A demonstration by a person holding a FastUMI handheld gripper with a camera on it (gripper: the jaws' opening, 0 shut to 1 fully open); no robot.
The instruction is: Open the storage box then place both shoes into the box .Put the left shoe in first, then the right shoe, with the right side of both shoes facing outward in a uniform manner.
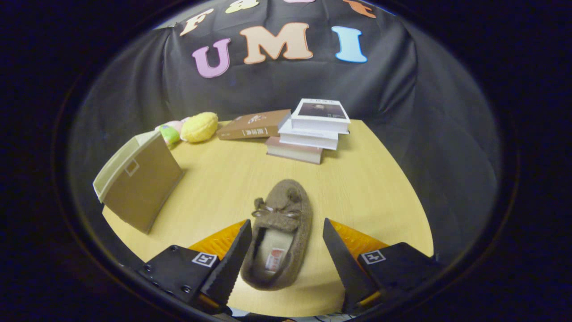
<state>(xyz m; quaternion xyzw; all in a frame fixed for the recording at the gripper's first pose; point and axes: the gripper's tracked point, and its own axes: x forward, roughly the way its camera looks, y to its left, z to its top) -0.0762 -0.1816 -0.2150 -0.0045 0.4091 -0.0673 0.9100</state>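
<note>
Gripper view: gripper [286, 250] jaws spread wide, holding nothing. Brown felt slipper [280, 235] with a bow lies flat on the wood surface [375, 197], sitting between the jaws, heel end nearest the camera, toe pointing to about 12–1 o'clock. Its long axis runs roughly parallel to the jaws, tilted slightly clockwise. Left finger edge looks touching or just beside the slipper's left wall; right finger stands apart from the right wall, so the shoe is off-centre toward the left finger. Only one slipper visible; can't tell left from right foot with confidence. Storage box [138, 181], tan with a pale rim, stands at about 10 o'clock from the jaws, well apart from the slipper, tilted; can't confirm whether it's open from here. Beyond: stack of books [313, 132] at 12 o'clock, yellow plush toy [199, 127] at 11. Judgement: the close should pinch across the slipper's width, then carry toward 10 o'clock; shift slightly left first so both fingers land evenly.
</note>
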